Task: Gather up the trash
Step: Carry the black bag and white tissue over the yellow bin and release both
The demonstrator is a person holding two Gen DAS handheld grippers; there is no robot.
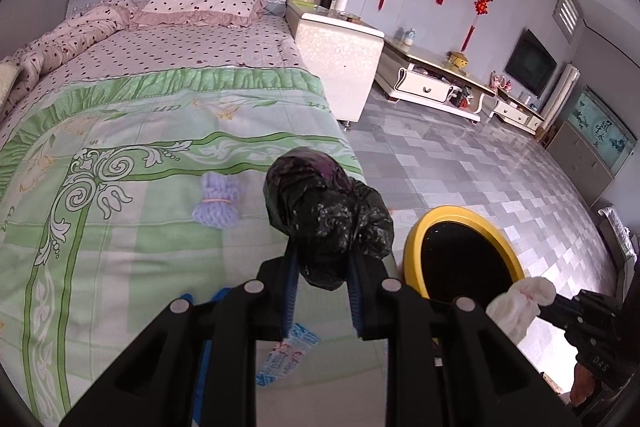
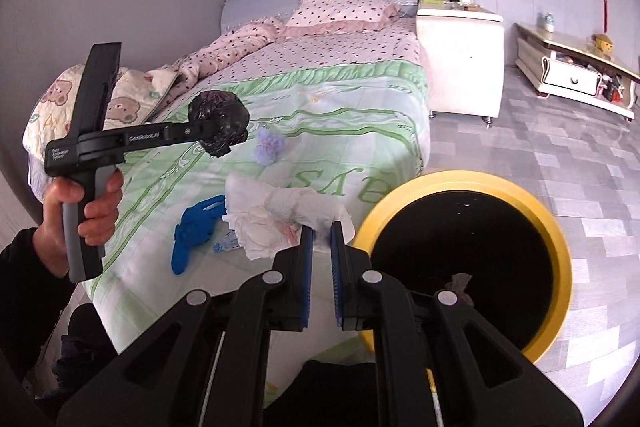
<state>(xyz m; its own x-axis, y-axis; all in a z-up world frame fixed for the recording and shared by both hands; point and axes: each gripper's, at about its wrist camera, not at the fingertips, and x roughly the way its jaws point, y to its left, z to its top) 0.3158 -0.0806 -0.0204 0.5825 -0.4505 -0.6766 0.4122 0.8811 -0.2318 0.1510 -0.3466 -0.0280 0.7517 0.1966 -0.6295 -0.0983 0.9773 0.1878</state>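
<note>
Where tiles spread, green bedspread [image 1: 160, 131].

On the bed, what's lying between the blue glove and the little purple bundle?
Just bare green patterned bedspread. In the right wrist view, nothing lies between the blue glove and the purple bundle; the held white tissue sits off to one side.
</note>
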